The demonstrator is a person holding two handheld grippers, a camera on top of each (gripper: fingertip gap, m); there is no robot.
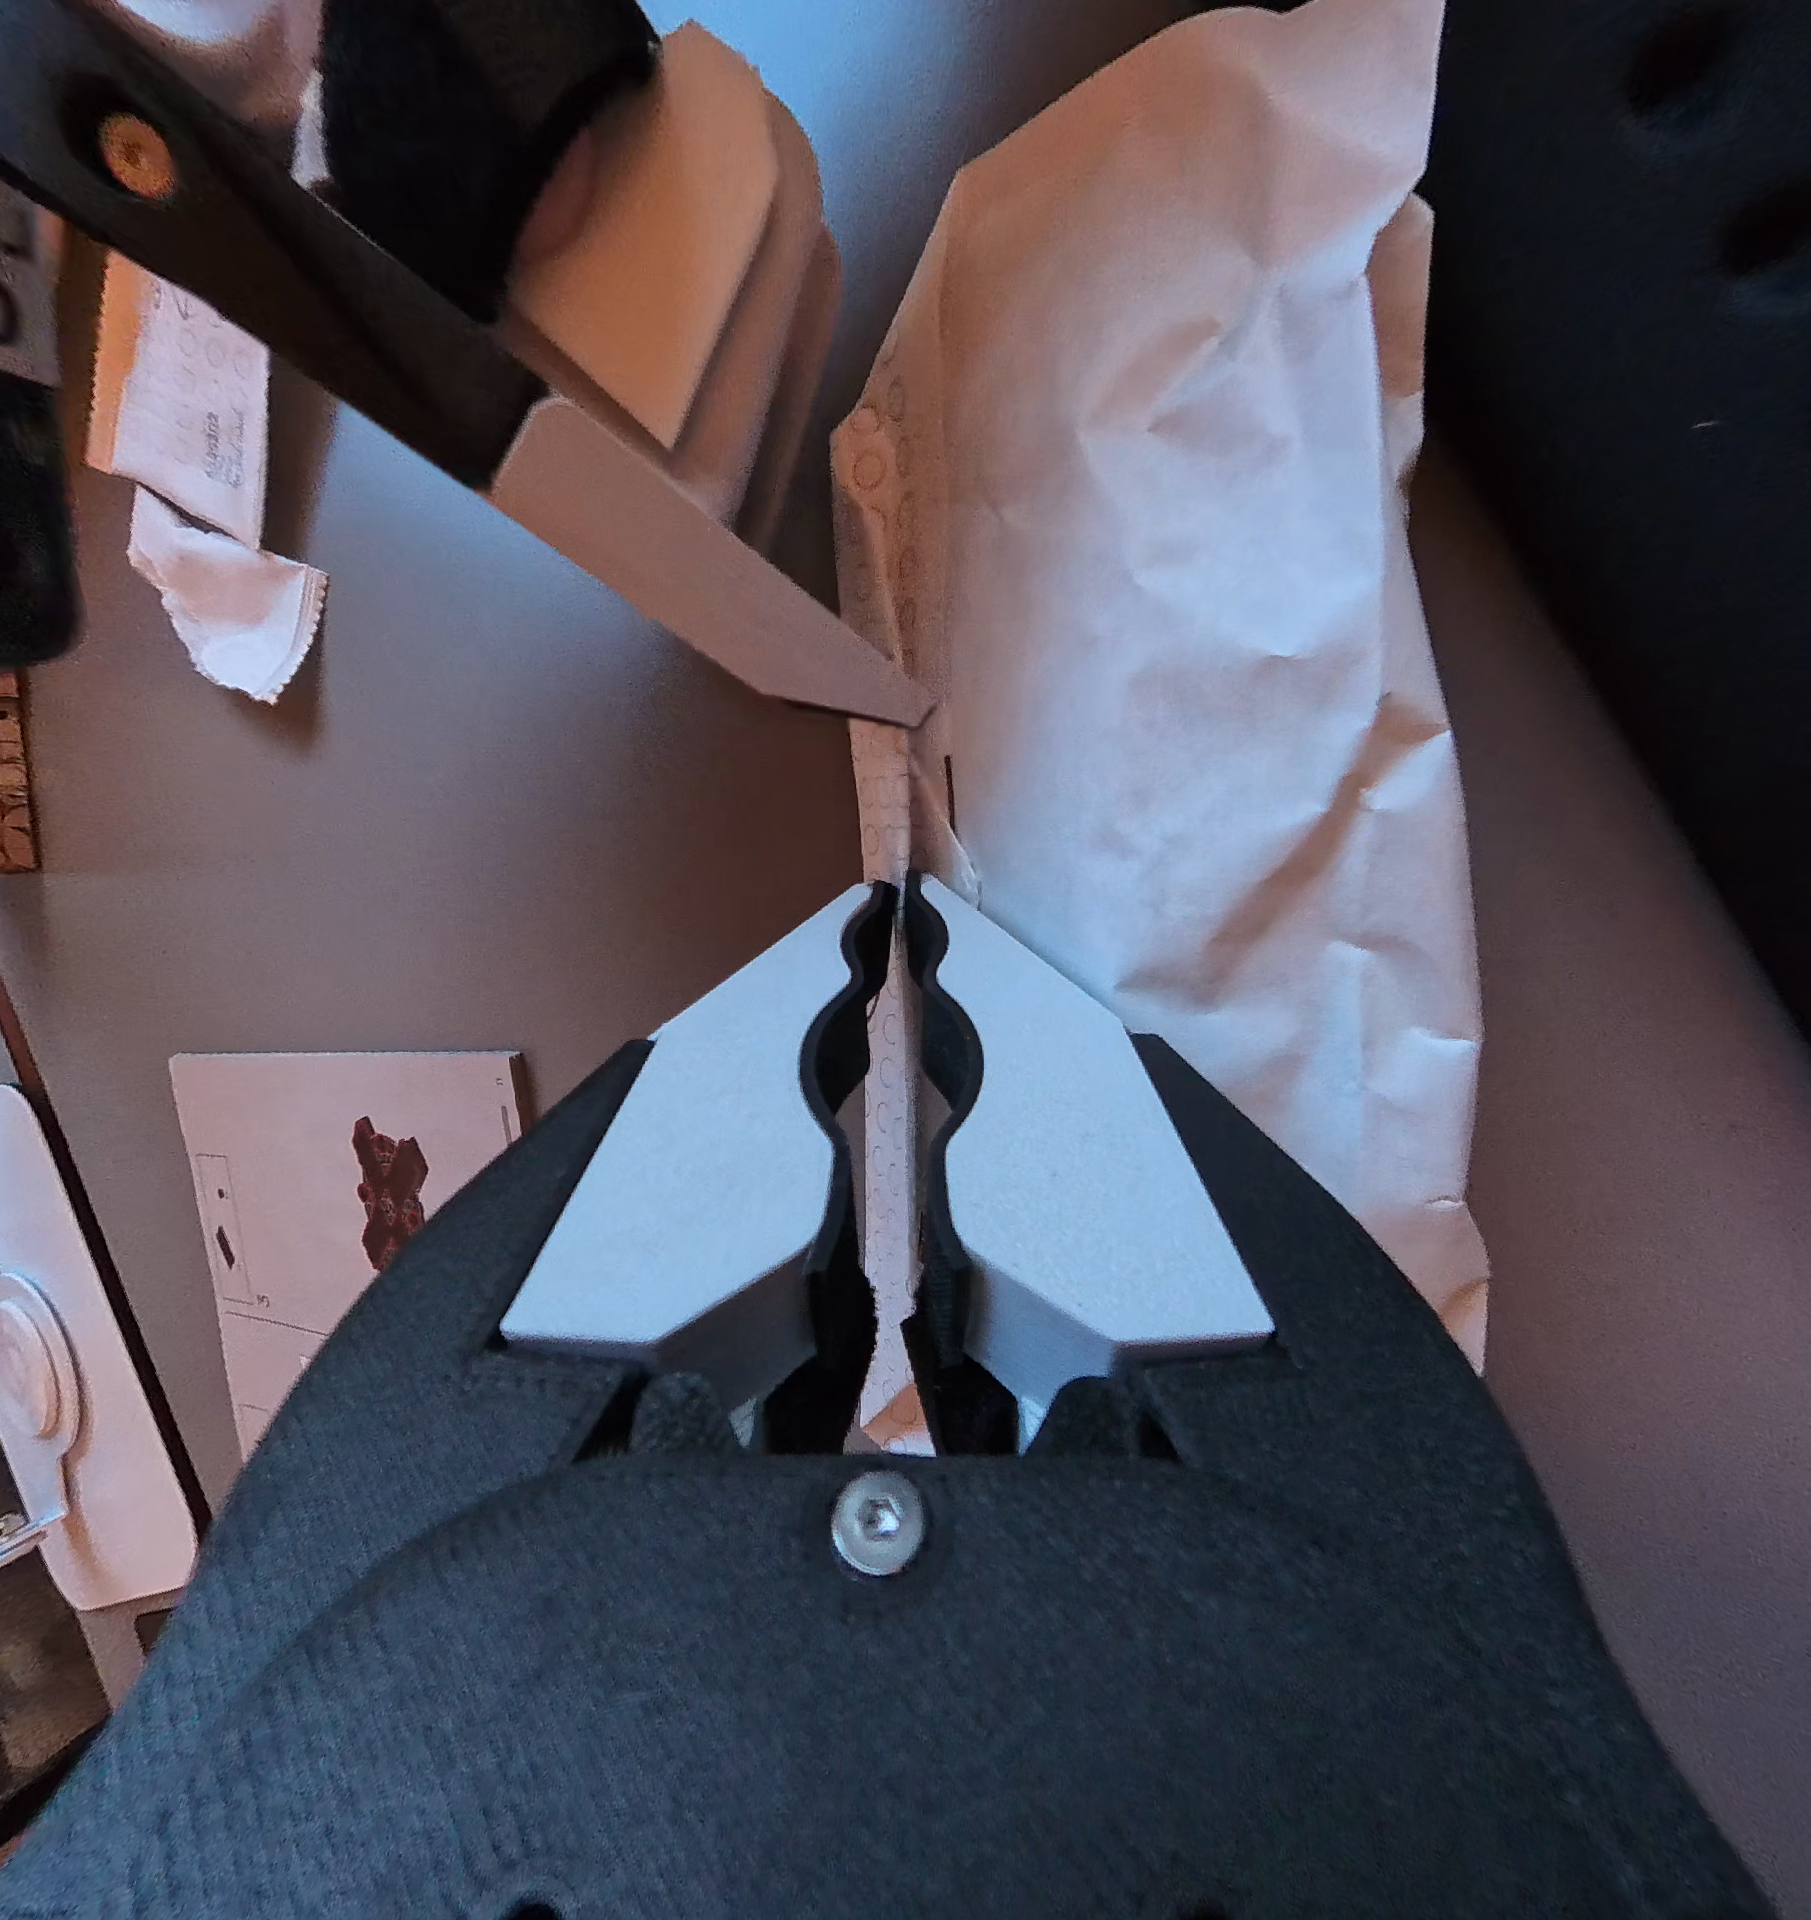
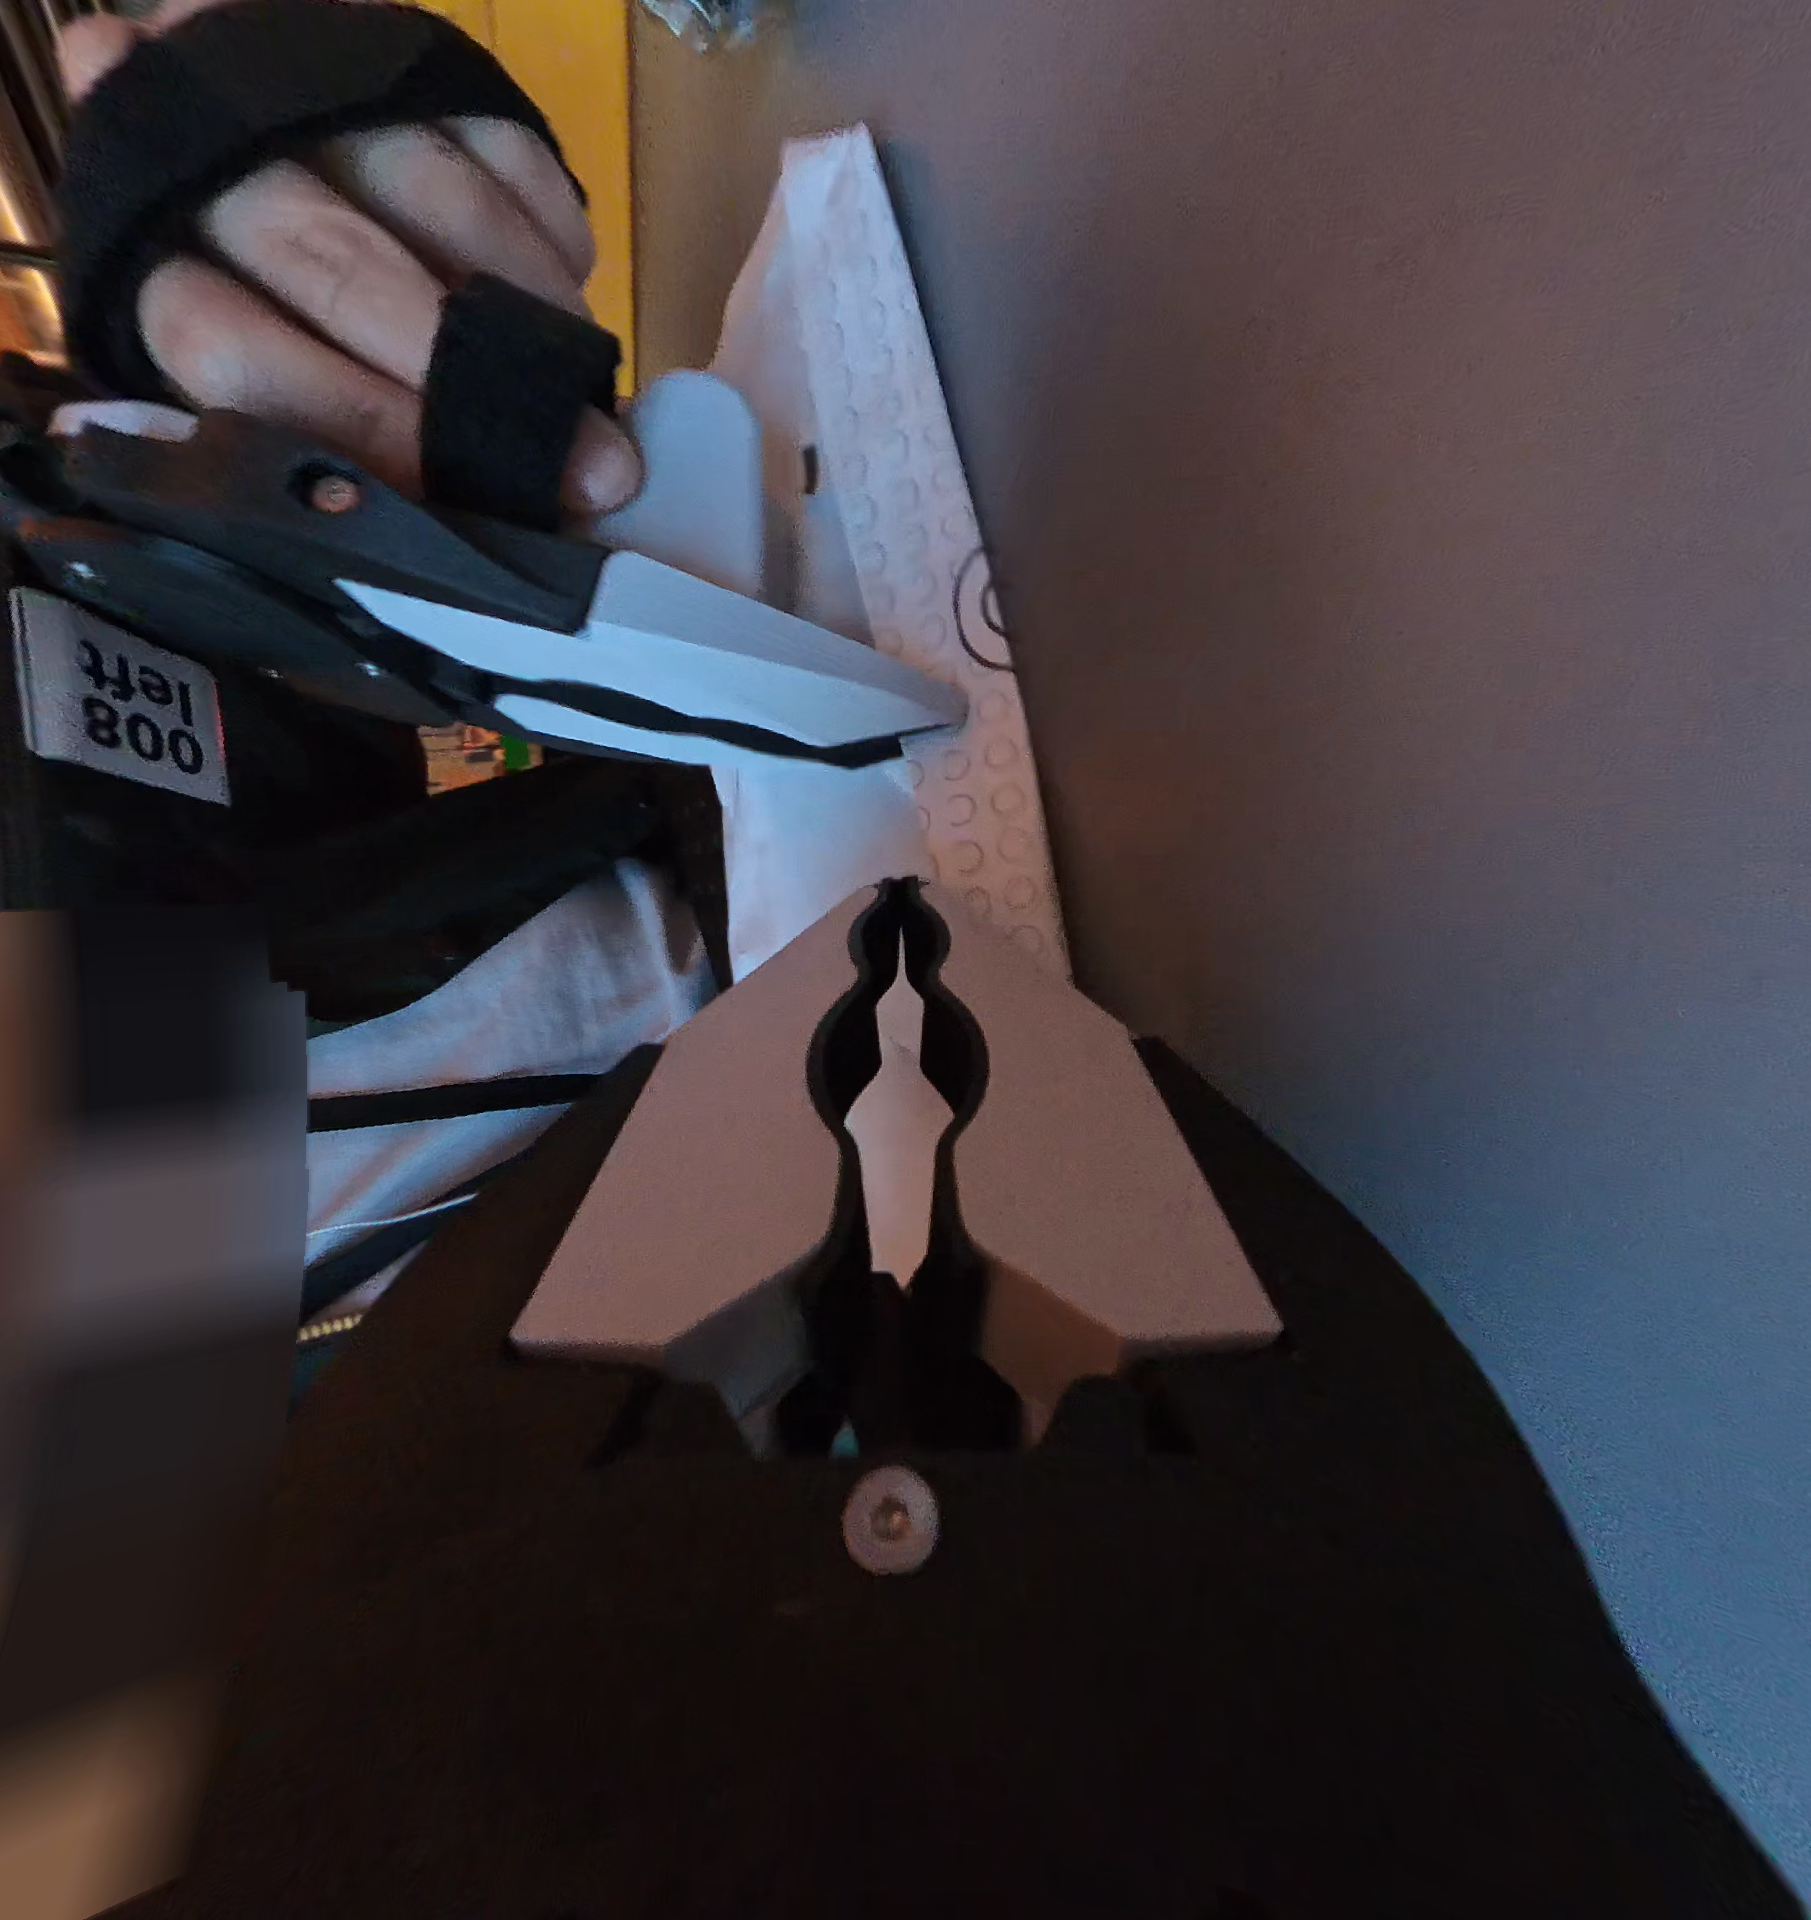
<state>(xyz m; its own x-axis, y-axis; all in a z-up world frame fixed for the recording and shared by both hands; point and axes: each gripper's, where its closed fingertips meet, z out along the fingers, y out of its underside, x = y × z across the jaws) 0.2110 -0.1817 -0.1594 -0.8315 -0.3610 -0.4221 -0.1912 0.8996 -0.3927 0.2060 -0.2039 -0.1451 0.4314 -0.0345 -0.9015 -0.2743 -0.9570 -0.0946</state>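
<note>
A white crinkled paper pouch (image 1: 1192,623) lies on the grey table, with an embossed sealed strip (image 1: 885,810) along its left edge. My left gripper (image 1: 901,891) is shut on this strip, which runs back between its fingers. My right gripper (image 1: 906,717) reaches in from the upper left and pinches the same strip a little farther along. In the right wrist view my right gripper (image 2: 901,888) is shut on the pouch (image 2: 828,852) beside its embossed strip (image 2: 974,790). The left gripper (image 2: 932,732) pinches that strip just above it, held by a hand (image 2: 340,281) in a black glove.
A torn white paper piece (image 1: 226,582) lies at the upper left of the grey table (image 1: 465,883). A printed card (image 1: 350,1174) and a white moulded tray (image 1: 39,1351) lie at the lower left. A dark bulky object (image 1: 1711,312) fills the upper right. My left and right fingertips are right by each other.
</note>
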